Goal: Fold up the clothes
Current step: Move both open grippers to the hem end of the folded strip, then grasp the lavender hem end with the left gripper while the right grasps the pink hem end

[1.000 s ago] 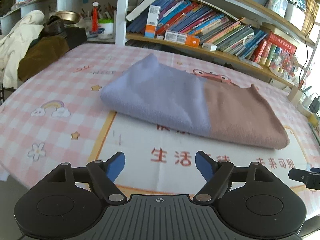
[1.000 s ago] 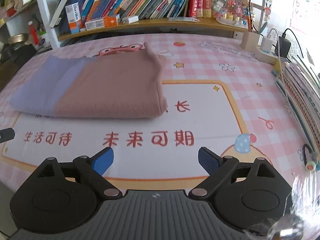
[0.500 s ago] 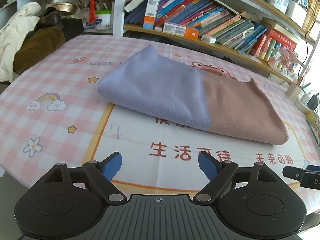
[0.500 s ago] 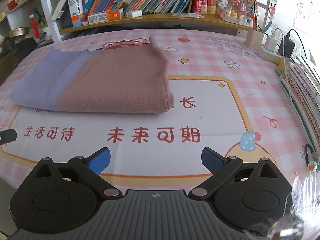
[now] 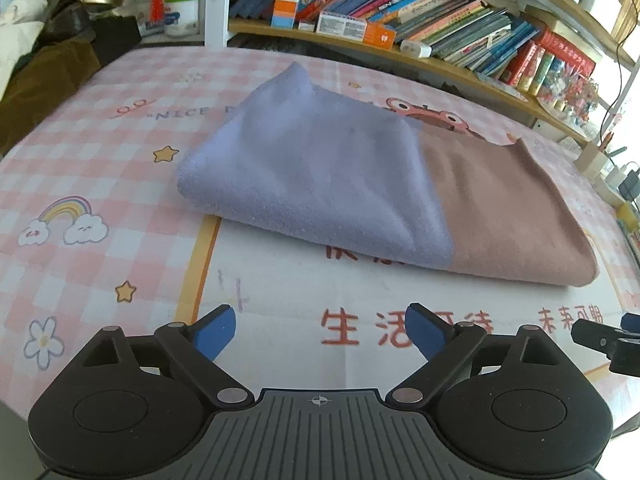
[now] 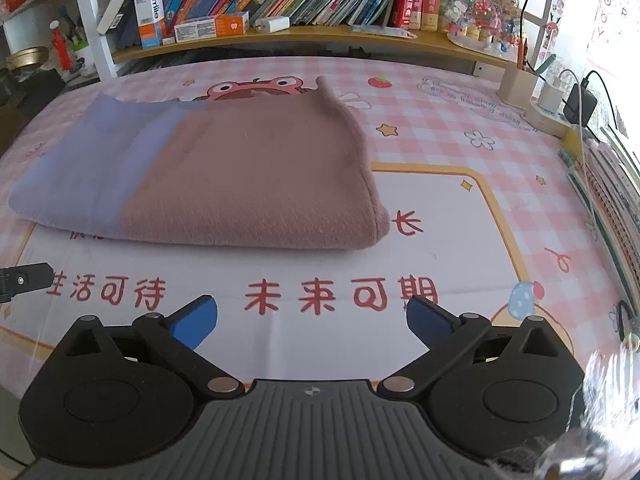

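Left wrist view first: my left gripper [image 5: 320, 330] hangs over the near edge of the desk [image 5: 80, 184], its blue pads spread wide with nothing between them; the jaws have just been opening. Beyond it lies the folded garment [image 5: 360, 196], a soft two-tone piece, lilac on its left half and dusty pink on its right, lying flat on the printed desk cover. Its near edge looks like a rounded fold, and its left end sits just beyond the cover's orange border line. Far left I can make out a heap of clothes [image 5: 36, 64], and along the far side runs a bookshelf [image 5: 440, 12].

Moving right, my right gripper [image 6: 312, 316] is likewise spread wide and empty, its jaws having just been opening too. It hovers near the red printed characters, short of the garment's pink end, where the stacked layers show at the right edge. A charger and cables [image 6: 576, 100] sit at the far right, well apart from the cloth.

I judge one fold is already made and I am lining up for the next. That calls for each gripper to reach its own end of the cloth, pinch all layers together, and carry one side over without dragging the pile askew.
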Tool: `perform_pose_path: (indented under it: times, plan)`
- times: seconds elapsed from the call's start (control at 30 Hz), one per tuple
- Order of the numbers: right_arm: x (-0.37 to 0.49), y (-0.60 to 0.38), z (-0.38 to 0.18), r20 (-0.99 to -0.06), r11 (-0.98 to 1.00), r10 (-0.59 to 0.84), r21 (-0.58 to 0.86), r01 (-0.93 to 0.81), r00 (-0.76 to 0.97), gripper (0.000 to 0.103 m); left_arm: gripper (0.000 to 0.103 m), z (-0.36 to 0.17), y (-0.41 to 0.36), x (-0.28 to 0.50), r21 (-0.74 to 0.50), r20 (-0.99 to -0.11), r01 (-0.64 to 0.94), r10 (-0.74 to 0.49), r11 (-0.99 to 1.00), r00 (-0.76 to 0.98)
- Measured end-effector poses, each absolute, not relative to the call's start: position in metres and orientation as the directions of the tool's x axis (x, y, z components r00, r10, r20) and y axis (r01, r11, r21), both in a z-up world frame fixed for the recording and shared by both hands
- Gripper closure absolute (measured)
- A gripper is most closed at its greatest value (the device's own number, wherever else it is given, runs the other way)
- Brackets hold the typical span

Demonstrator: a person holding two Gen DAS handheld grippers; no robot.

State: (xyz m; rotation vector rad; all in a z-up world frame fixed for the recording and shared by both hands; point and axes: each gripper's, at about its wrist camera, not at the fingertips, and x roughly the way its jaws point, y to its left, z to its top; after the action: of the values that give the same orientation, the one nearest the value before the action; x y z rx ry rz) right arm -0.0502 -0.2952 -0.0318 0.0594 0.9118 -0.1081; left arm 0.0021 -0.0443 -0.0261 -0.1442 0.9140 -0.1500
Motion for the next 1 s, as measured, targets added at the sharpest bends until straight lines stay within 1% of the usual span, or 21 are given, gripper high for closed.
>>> perform_pose_path:
  times: [0.1,0.17,0.37,0.47,0.53,0.63,0.73,0.8,0.87,0.97,1.0]
  plan:
    - [-0.045,-0.293,-0.031,-0.792,0.991,-0.085,-0.002,0.136,0.604,0.001,0.009,-0.026,-0.033,0.011,-0.252,-0.757,0.058,-0.234,0.966,0.610]
    - [-0.042,-0.291,-0.031,-0.792,0.989,-0.096,-0.008,0.147,0.603,0.001,0.009,-0.027,-0.021,0.018,-0.327,-0.736,0.039,-0.280,0.944,0.616]
    - [-0.034,-0.287,-0.030,-0.791,0.984,-0.130,-0.029,0.176,0.597,0.001,0.011,-0.041,0.025,0.041,-0.593,-0.673,-0.148,-0.386,0.792,0.630]
    - [-0.033,-0.289,-0.030,-0.797,0.979,-0.147,-0.032,0.202,0.586,0.001,0.013,-0.046,0.036,0.047,-0.647,-0.646,-0.190,-0.399,0.739,0.651]
    - [-0.032,-0.290,-0.031,-0.801,0.975,-0.159,-0.035,0.221,0.578,0.001,0.018,-0.050,0.044,0.051,-0.688,-0.624,-0.228,-0.403,0.689,0.669]
    - [-0.032,-0.289,-0.031,-0.802,0.971,-0.175,-0.043,0.237,0.572,0.001,0.021,-0.059,0.059,0.059,-0.762,-0.587,-0.304,-0.413,0.572,0.696]
    - [-0.033,-0.288,-0.029,-0.797,0.968,-0.181,-0.042,0.247,0.576,0.001,0.025,-0.067,0.071,0.069,-0.808,-0.564,-0.377,-0.410,0.452,0.717]
    - [-0.034,-0.290,-0.026,-0.790,0.965,-0.180,-0.025,0.262,0.587,0.001,0.025,-0.071,0.075,0.075,-0.820,-0.559,-0.411,-0.406,0.398,0.723]
    - [-0.032,-0.296,-0.024,-0.784,0.958,-0.171,0.010,0.288,0.597,0.001,0.028,-0.072,0.076,0.080,-0.819,-0.566,-0.434,-0.398,0.377,0.722]
    - [-0.024,-0.312,-0.021,-0.778,0.929,-0.144,0.107,0.355,0.611,0.004,0.039,-0.074,0.077,0.086,-0.807,-0.586,-0.469,-0.384,0.359,0.714]
    - [-0.019,-0.319,-0.021,-0.778,0.911,-0.134,0.147,0.386,0.614,0.004,0.047,-0.074,0.078,0.087,-0.801,-0.594,-0.481,-0.380,0.356,0.709]
